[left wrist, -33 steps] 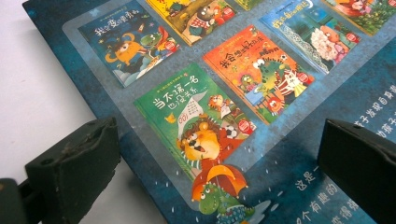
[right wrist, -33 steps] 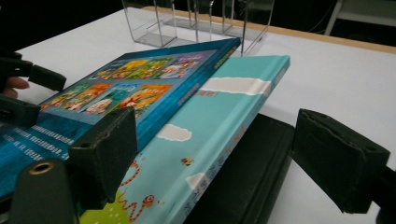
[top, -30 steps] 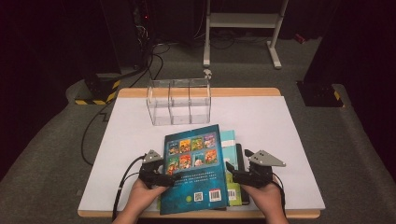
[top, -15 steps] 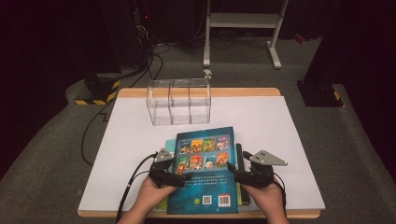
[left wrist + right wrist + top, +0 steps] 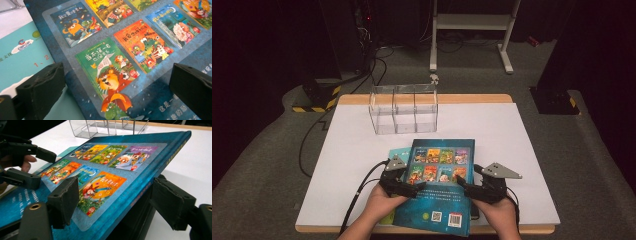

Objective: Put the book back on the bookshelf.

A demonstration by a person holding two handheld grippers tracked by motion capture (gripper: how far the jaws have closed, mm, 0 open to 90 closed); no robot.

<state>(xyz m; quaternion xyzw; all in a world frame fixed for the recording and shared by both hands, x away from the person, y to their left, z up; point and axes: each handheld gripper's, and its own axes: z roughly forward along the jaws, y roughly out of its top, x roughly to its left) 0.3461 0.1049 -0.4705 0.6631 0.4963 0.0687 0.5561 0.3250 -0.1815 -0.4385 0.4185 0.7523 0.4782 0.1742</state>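
Eight small cover pictures fill the blue book [image 5: 438, 185], whose right edge lies between the right gripper [image 5: 112, 205] jaws, which have just been closing and then reopening slightly, still wide. The left gripper [image 5: 115, 90] jaws stand wide apart above its cover, gripping nothing.

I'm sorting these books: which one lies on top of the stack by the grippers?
The dark blue book with the grid of small cover pictures; the light teal book lies beneath it, peeking out at its left edge.
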